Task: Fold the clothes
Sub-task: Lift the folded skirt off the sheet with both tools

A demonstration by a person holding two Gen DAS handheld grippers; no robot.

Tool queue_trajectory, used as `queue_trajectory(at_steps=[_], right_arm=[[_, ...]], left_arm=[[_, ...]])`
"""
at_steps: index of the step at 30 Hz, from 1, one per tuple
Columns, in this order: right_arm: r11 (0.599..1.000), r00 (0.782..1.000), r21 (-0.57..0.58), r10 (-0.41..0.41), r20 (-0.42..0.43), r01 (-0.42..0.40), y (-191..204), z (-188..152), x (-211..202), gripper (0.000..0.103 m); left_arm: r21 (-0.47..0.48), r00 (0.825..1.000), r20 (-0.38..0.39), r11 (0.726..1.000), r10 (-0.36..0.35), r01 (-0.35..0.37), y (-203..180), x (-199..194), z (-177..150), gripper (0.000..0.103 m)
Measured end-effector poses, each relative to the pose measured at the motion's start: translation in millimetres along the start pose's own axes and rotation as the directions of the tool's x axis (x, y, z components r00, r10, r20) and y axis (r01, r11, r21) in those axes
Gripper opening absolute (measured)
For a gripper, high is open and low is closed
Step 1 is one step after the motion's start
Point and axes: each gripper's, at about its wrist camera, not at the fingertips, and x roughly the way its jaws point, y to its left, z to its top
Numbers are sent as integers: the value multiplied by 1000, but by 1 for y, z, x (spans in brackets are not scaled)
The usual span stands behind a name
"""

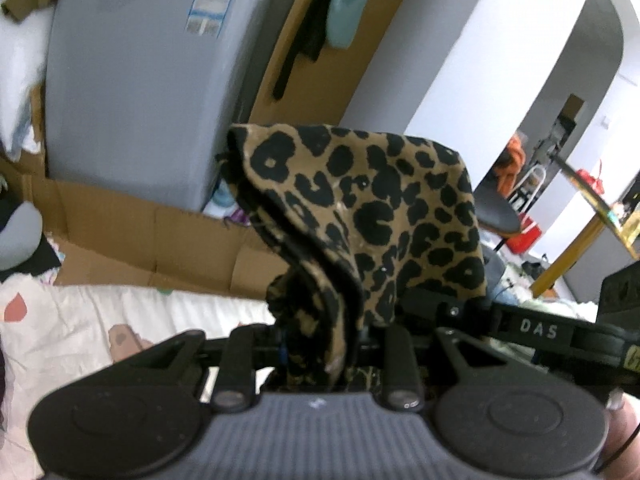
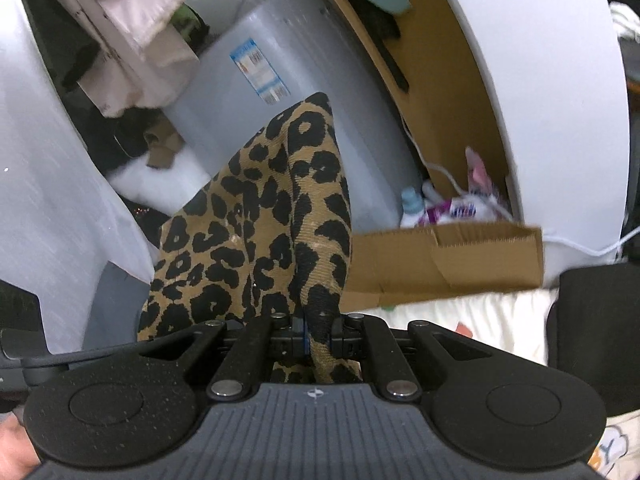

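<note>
Right gripper clamped on a gathered edge of leopard-print garment, cloth rising in front of the lens, grey appliance with blue label behind, cardboard box at right, white bedding below.

Black, grey-ribbed claw, apparently plastic

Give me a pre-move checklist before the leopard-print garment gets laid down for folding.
1. Left gripper clamps the tan-and-black leopard-print fabric garment: ok.
2. Right gripper is shut on the same garment: ok.
3. Garment lifted off the white patterned bed sheet: ok.
4. Fabric spread flat between the grippers: not ok, it is bunched and creased at both.
5. Hanging lower edge clear of the brown cardboard box: cannot tell.
</note>
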Motion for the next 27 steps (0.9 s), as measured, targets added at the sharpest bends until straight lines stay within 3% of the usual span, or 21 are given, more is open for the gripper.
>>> queue_trajectory(at_steps=[6,14,27], right_arm=[[1000,1000,-10,7,20,-7,22,39,-46,5],[998,999,-63,-4,46,7,37,73,-106,5],[994,996,-97,-39,82,47,-6,82,-169,5]], left_arm=[[-1,999,41,1000,-2,2,-35,-33,22,27],[25,997,78,999,-26,24,-90,-56,26,27],[29,986,77,989,-145,143,-147,-5,12,27]])
